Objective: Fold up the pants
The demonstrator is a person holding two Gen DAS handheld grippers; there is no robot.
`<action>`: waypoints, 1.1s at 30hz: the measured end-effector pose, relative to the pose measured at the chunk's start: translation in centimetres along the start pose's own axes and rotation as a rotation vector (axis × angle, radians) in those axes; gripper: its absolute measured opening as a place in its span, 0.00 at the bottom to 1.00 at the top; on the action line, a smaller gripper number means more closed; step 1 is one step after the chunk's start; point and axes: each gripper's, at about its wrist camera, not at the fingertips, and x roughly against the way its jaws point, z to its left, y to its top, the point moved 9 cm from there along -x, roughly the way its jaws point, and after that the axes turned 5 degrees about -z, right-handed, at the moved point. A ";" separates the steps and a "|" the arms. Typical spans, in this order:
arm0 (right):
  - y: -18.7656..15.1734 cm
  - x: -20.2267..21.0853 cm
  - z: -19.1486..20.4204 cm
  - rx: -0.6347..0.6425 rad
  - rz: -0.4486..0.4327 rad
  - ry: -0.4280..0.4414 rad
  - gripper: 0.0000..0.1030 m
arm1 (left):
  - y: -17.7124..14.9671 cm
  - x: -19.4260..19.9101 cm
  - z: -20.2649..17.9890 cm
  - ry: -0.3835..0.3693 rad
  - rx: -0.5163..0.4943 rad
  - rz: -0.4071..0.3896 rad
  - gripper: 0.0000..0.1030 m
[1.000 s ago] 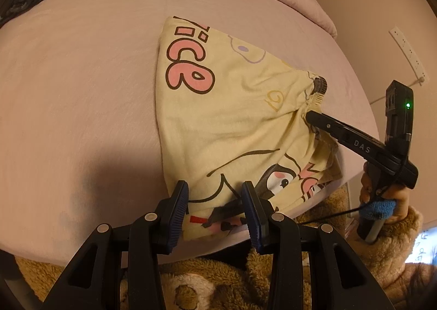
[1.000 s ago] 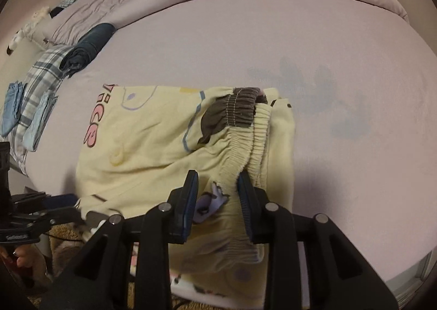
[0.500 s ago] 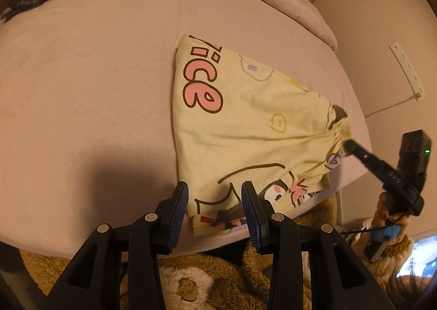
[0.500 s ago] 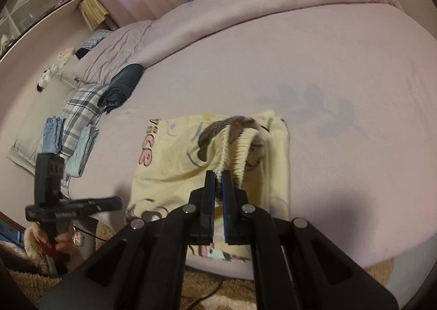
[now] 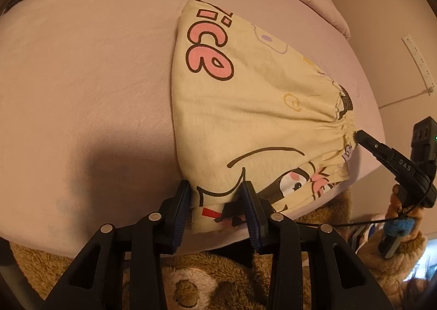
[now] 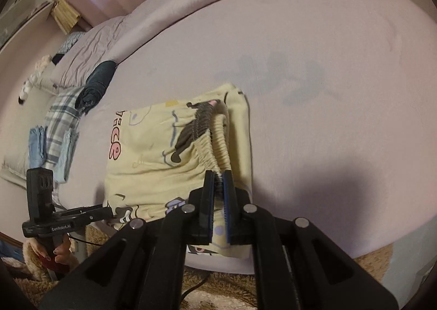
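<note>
- Left wrist view: yellow cartoon-print pants (image 5: pixel 245 118), folded into a compact shape, lie on a pale pink bed sheet (image 5: pixel 87 69) near the mattress edge, with pink "ice" lettering facing up.
- The left gripper (image 5: pixel 217 206) sits at the near corner of the pants with its jaws spread apart; the corner of the cloth lies between the two blue-padded fingers (image 5: pixel 182 209), and neither pad presses it flat.
- At the far right of the same view, the right gripper (image 5: pixel 357 136) meets the gathered elastic waistband (image 5: pixel 345 121), its black body held by a hand (image 5: pixel 401 206) in a fuzzy tan sleeve.
- A white power strip (image 5: pixel 418 61) is fixed to the wall beyond the bed.
- Right wrist view: the right gripper (image 6: pixel 218 181) is clamped tight on the cream ruched waistband (image 6: pixel 215 146), which rises in a ridge from the jaws across the pants (image 6: pixel 153 151); a dark brown section of waistband (image 6: pixel 195 127) continues past it.
- The left gripper (image 6: pixel 114 211) appears low at the left, its tip at the pants' near corner by the mattress edge.
- Beside the pants, farther along the bed, lie a rolled dark garment (image 6: pixel 95 86), a plaid cloth (image 6: pixel 60 118) and light blue denim pieces (image 6: pixel 37 146).
- A brown plush rug (image 6: pixel 218 288) covers the floor below the bed.
</note>
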 end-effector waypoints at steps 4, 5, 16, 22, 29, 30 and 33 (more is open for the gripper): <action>-0.7 -0.3 -1.8 0.001 0.039 -0.108 0.16 | -0.2 0.1 -0.3 0.023 -0.019 -0.022 0.30; -0.5 0.0 -1.9 -0.008 0.033 -0.118 0.23 | -0.3 0.1 -0.2 0.028 -0.024 -0.021 0.30; -0.1 0.8 4.7 0.175 -0.010 -0.048 0.48 | -0.7 0.4 0.1 0.029 -0.015 -0.016 0.25; -3.6 -3.6 4.0 0.145 0.115 -0.062 0.48 | -1.3 0.1 0.5 0.017 0.002 0.010 0.25; -5.6 -2.9 3.1 0.103 0.169 -0.035 0.47 | -1.5 0.9 0.3 -0.019 -0.006 0.039 0.25; -5.8 -2.9 2.9 0.100 0.160 -0.038 0.47 | -1.2 1.4 0.2 -0.030 -0.005 0.030 0.25; -5.9 -2.3 3.2 0.101 0.139 -0.042 0.47 | 0.5 2.9 -0.1 -0.035 -0.025 -0.020 0.25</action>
